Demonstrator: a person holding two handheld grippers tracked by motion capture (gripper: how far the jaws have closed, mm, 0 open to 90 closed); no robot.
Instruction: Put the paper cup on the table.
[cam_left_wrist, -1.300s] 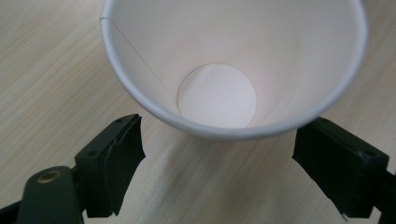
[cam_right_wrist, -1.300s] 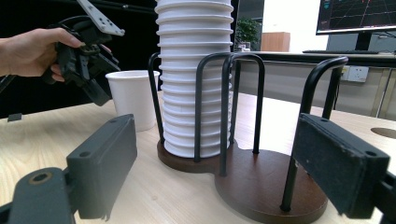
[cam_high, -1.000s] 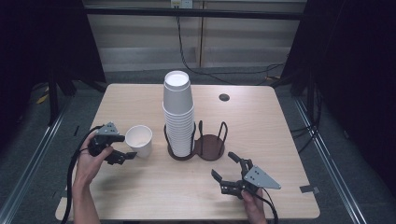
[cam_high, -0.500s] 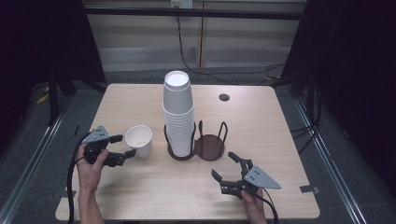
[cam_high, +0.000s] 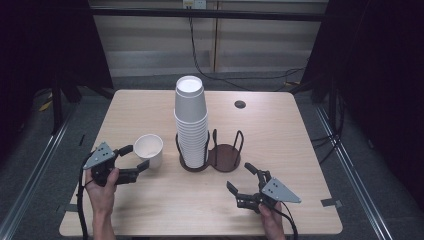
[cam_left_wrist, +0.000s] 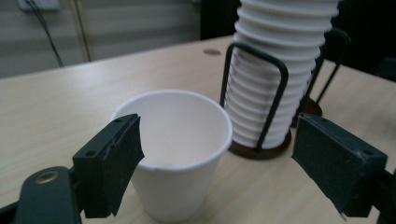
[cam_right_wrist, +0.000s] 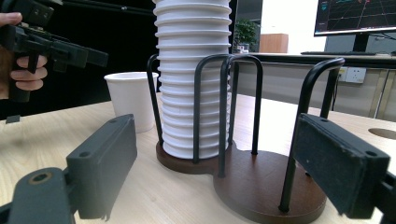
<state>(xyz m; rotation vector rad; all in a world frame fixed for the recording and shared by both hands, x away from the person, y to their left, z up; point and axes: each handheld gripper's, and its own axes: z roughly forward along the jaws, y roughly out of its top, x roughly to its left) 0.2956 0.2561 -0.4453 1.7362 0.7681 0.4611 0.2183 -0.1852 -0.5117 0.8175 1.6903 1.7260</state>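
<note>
A single white paper cup (cam_high: 148, 149) stands upright on the table, left of a tall stack of white cups (cam_high: 191, 120). The stack sits in the left ring of a dark wire cup holder (cam_high: 225, 156), whose right ring is bare. My left gripper (cam_high: 135, 159) is open just left of the single cup. In the left gripper view the cup (cam_left_wrist: 177, 149) stands ahead of the wide-open left gripper (cam_left_wrist: 215, 158), apart from both pads. My right gripper (cam_high: 239, 177) is open in front of the holder's right ring, and the right gripper (cam_right_wrist: 215, 163) faces the holder (cam_right_wrist: 261, 186) and the stack (cam_right_wrist: 191, 70).
The wooden table (cam_high: 300, 140) has a small round dark hole (cam_high: 240, 104) at its back right. Black cables trail from both grippers toward the front edge. Dark floor and metal rails surround the table.
My left gripper has drawn back a little to the left, away from the single cup, which stays put. The right gripper has not moved.
</note>
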